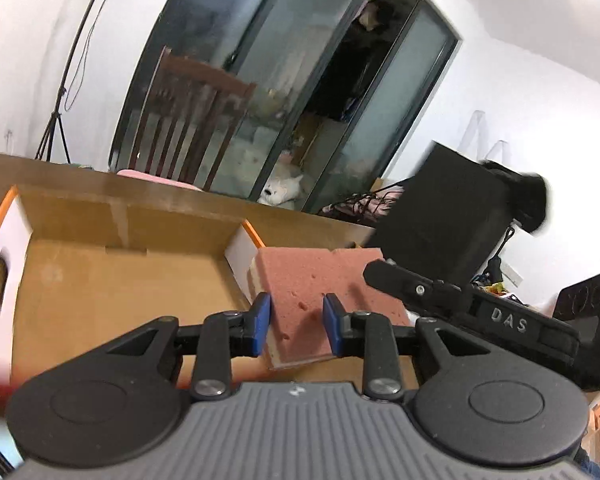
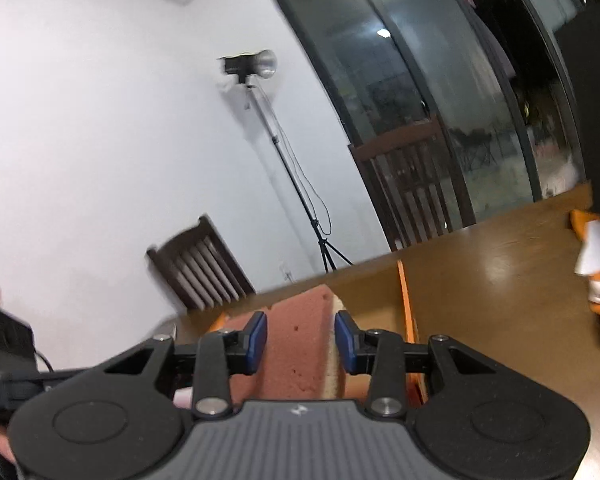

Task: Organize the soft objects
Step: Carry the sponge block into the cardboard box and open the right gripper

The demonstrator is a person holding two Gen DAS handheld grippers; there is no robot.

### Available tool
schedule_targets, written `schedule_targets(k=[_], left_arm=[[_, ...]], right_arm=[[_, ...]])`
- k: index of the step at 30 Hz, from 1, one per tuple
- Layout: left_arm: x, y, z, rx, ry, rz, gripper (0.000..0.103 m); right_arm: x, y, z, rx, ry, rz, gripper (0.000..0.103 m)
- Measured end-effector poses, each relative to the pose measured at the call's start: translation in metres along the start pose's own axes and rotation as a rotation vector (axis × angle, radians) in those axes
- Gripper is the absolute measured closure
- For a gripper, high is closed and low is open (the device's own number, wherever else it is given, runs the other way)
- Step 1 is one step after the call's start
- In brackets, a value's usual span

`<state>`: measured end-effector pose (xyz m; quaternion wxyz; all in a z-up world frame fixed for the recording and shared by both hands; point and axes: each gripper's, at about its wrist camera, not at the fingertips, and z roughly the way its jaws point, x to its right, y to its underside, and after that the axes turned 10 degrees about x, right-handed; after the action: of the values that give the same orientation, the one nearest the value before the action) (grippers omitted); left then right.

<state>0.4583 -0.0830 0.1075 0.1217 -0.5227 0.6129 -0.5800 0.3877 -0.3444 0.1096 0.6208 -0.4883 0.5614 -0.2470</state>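
Left wrist view: my left gripper jaws pinch a pink sponge beside the cardboard box; my right gripper jaws pinch another sponge above the tabletop.

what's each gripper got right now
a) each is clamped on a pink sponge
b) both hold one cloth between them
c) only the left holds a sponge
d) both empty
a: the left gripper has its blue pads pressed on a pink sponge beside the cardboard box, and the right gripper is likewise clamped on a pink sponge above the wooden table.
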Motion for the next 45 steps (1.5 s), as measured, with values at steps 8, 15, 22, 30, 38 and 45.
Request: schedule_targets(k=[8,15,22,30,38,45], left_arm=[[-0.075,-0.051,0.149,-0.211,-0.152,-0.099,0.075],[-0.098,-0.026,0.184,-0.288,-0.171,-0.106,0.073],[-0.122,-0.025,0.189,-0.278,-0.195,-0.171,0.066],[-0.102,-0.06,0.138,-0.208,-0.25,-0.05,0.042],[-0.057,-0.07,0.031,-0.028,-0.481,0.291,0.016],[-0.021,-0.052,-0.061,0.087,-0.528,0.402,0.006]], right_arm=[[0.037,-0.022,0.198,-0.182,0.198,-0.005,0.077],[0.038,0.002,0.254,-0.267,0.336,-0.144,0.074],[0.023,0.006,0.257,-0.28,0.382,-0.279,0.065],[0.02,-0.003,0.234,-0.213,0.313,-0.224,0.046],[0.003,-0.027,0.154,-0.123,0.308,-0.231,0.033],[-0.028,-0.042,0.056,-0.009,0.283,-0.337,0.015]])
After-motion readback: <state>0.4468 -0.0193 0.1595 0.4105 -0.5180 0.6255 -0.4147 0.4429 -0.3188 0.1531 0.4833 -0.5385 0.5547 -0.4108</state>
